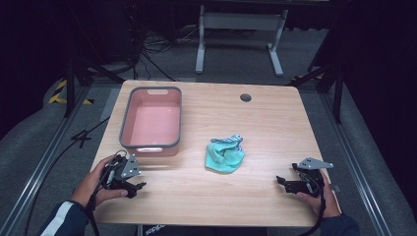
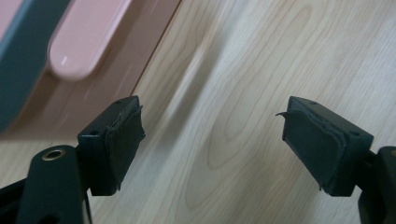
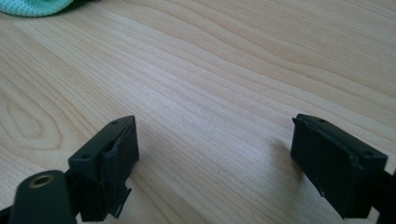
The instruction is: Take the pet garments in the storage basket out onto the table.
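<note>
A crumpled teal cloth (image 1: pixel 225 155) with a striped edge lies near the middle of the wooden table (image 1: pixel 265 123). A pink bin (image 1: pixel 152 122) with a grey rim stands at the left. My left gripper (image 1: pixel 138 186) sits low at the front left, just in front of the bin, held by a hand; its jaws stand open over bare wood, with the bin's pink handle (image 2: pixel 84 39) at the upper left in the left gripper view. My right gripper (image 1: pixel 280 181) rests at the front right, open and empty, pointing left toward the cloth (image 3: pixel 35 5).
A round cable hole (image 1: pixel 245 97) marks the table's far side. Beyond the table stand a grey metal frame (image 1: pixel 241 34) and cables on the floor. Bare wood lies between both grippers and around the cloth.
</note>
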The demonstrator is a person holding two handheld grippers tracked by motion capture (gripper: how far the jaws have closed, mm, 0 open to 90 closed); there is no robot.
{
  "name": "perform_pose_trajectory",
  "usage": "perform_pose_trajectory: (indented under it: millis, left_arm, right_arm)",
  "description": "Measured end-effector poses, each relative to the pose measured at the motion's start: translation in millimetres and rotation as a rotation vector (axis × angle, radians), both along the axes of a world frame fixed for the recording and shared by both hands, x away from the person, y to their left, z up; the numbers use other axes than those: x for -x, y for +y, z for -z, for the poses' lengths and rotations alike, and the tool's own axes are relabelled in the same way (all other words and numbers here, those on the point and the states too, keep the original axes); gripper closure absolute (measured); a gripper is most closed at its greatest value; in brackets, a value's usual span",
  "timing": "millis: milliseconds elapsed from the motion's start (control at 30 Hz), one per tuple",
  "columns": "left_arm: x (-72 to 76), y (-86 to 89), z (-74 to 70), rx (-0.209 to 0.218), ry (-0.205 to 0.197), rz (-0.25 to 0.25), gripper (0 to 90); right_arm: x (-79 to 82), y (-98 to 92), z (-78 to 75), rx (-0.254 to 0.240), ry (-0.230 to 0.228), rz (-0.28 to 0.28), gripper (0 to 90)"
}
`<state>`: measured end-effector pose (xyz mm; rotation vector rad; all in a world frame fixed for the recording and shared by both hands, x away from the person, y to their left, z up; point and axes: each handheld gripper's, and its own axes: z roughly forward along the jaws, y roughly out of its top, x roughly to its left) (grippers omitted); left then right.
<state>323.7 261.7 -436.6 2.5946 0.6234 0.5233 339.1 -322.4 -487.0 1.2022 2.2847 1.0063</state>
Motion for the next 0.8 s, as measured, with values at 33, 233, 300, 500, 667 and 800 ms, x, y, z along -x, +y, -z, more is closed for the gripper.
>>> perform_pose_trajectory:
  millis: [33,233,300,500,667,800]
  left_arm:
    - [0.6,7.0,3.6,0.021,0.003,-0.018,19.9]
    - [2.9,20.5,14.5,0.082,0.019,-0.047,19.1]
    - [2.5,28.9,19.8,0.109,0.023,-0.059,19.0]
    - [1.4,44.7,32.2,0.203,0.064,-0.085,17.8]
    - [2.9,59.9,45.7,0.358,0.074,-0.146,15.0]
    - [5.0,59.0,45.9,0.361,0.071,-0.169,14.8]
  right_arm:
    - [0.0,0.0,0.0,0.000,0.000,0.000,15.4]
    - [0.0,0.0,0.0,0.000,0.000,0.000,15.4]
    - [0.0,0.0,0.0,0.000,0.000,0.000,15.4]
    - [0.0,0.0,0.0,0.000,0.000,0.000,15.5]
    - [0.0,0.0,0.0,0.000,0.000,0.000,15.5]
    - [0.1,0.0,0.0,0.000,0.001,0.000,15.5]
